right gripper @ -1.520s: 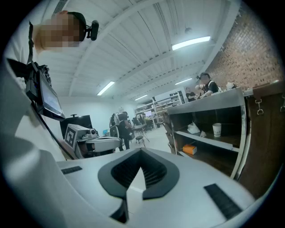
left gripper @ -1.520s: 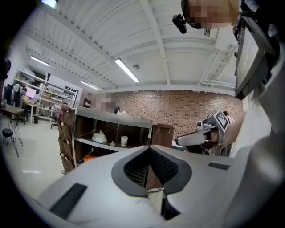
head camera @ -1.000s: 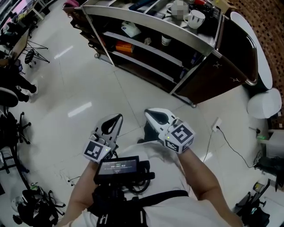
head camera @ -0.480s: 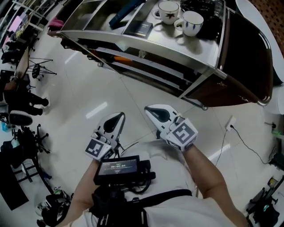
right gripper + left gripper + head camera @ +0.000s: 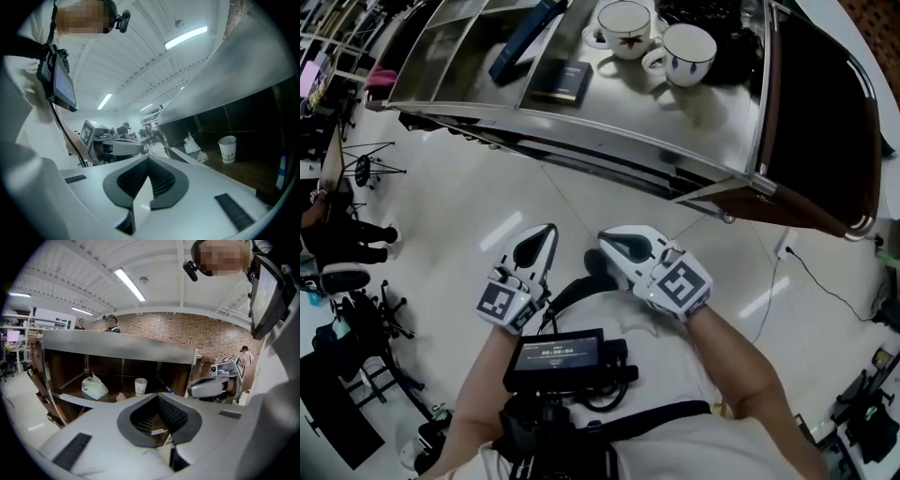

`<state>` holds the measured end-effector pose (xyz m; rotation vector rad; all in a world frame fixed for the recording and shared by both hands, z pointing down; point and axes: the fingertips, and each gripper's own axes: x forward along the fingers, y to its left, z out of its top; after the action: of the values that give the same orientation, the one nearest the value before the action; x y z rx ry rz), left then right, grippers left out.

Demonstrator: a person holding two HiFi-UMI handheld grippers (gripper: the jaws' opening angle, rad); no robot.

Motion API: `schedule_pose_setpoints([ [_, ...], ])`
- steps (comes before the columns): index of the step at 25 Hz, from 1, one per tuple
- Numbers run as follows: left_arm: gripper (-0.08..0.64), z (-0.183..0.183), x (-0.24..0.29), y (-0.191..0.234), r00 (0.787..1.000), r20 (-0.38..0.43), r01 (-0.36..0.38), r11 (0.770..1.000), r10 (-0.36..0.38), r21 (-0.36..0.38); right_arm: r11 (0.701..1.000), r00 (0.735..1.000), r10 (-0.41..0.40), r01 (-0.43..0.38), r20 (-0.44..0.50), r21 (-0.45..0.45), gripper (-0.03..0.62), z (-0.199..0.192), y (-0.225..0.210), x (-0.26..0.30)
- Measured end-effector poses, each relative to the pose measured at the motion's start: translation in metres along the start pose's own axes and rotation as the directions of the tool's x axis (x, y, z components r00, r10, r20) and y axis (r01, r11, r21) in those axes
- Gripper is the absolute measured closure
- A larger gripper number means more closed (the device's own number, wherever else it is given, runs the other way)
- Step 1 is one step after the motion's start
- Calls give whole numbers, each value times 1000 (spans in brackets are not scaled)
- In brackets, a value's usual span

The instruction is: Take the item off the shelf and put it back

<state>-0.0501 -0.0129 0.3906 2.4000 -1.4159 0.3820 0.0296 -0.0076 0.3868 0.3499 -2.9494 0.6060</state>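
A steel-topped shelf unit (image 5: pixel 694 141) stands in front of me. On its middle shelf are a white paper cup (image 5: pixel 140 386), a white tissue pack (image 5: pixel 93 388) and a crumpled scrap (image 5: pixel 121 397). The paper cup (image 5: pixel 228 149) and the pack (image 5: pixel 192 143) also show in the right gripper view. My left gripper (image 5: pixel 546 232) and right gripper (image 5: pixel 607 240) hang side by side over the floor, short of the shelf. Both are shut with nothing between the jaws. Each shows in the other's view, the right gripper (image 5: pixel 212 386) and the left gripper (image 5: pixel 115 147).
On the shelf top stand two white cups (image 5: pixel 686 49) on saucers, a dark book (image 5: pixel 562 82) and a blue object (image 5: pixel 523 36). A dark cabinet (image 5: pixel 820 122) adjoins at the right. A cable (image 5: pixel 811 281) lies on the floor. Chairs and people are far left.
The shelf has come closer and its top fills more of the head view. Both grippers keep their place before my body and stay shut.
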Motion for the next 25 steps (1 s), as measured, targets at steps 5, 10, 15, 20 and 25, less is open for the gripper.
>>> schedule_pose_setpoints([
  [5,552,-11,26,15,998,-38,49,999,-49,4,998,998,-58,59,-34,16,586,0,-17,10],
  [10,552,-33,48,29,995,-72,77,997,-75,26,993,991,-120,121,-50,11,586,-11,-29,19],
  [15,552,-57,65,40,996,-48,72,997,-71,19,987,982,-161,162,-99,2,586,-24,-38,23],
  [20,552,-80,85,58,998,-59,-7,1000,9,30,980,973,-194,198,-126,17,586,-34,-40,20],
  [25,549,-87,112,84,996,-70,-59,997,62,58,977,966,-195,206,-168,47,586,-51,-35,17],
])
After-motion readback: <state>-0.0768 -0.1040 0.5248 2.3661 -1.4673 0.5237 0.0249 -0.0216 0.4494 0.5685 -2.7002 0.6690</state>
